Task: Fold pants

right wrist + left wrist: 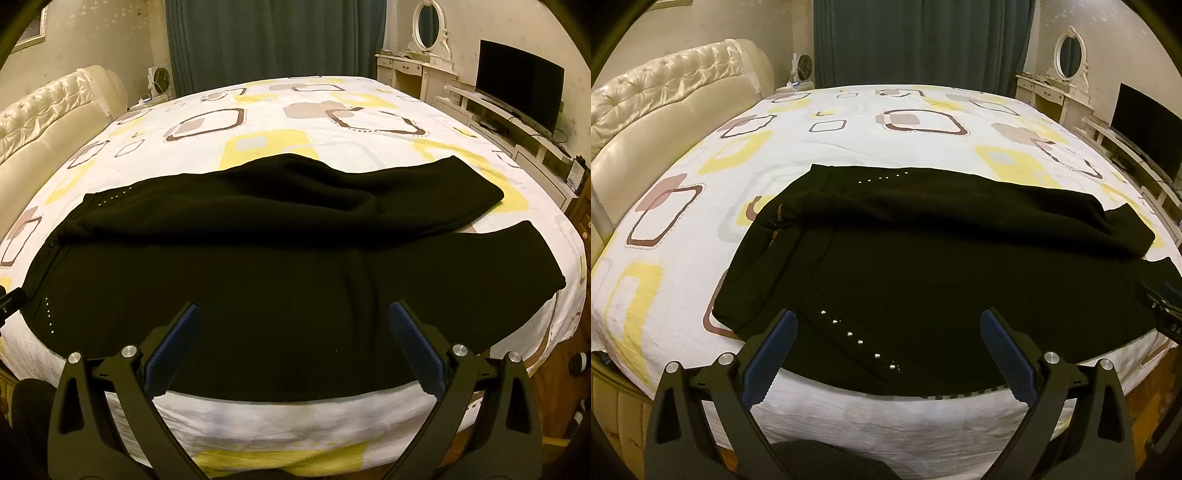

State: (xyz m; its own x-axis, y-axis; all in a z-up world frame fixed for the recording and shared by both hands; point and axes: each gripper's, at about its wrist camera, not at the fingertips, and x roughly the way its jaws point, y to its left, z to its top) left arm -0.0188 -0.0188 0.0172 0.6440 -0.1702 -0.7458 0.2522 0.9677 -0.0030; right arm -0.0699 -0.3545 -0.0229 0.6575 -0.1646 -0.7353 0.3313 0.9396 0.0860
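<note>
Both wrists near, facing bed [871,110].

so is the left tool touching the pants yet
Cannot tell. In the left wrist view the open left tool overlaps the near edge of the black pants, but neither view shows whether its fingers rest on the fabric.

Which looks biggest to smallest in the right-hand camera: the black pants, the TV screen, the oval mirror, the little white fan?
1. Black pants, by far.
2. TV screen.
3. Oval mirror.
4. White fan.

The pants lie nearest the camera, which inflates them. Mirror and fan look close in size, so their order is unsure.
</note>
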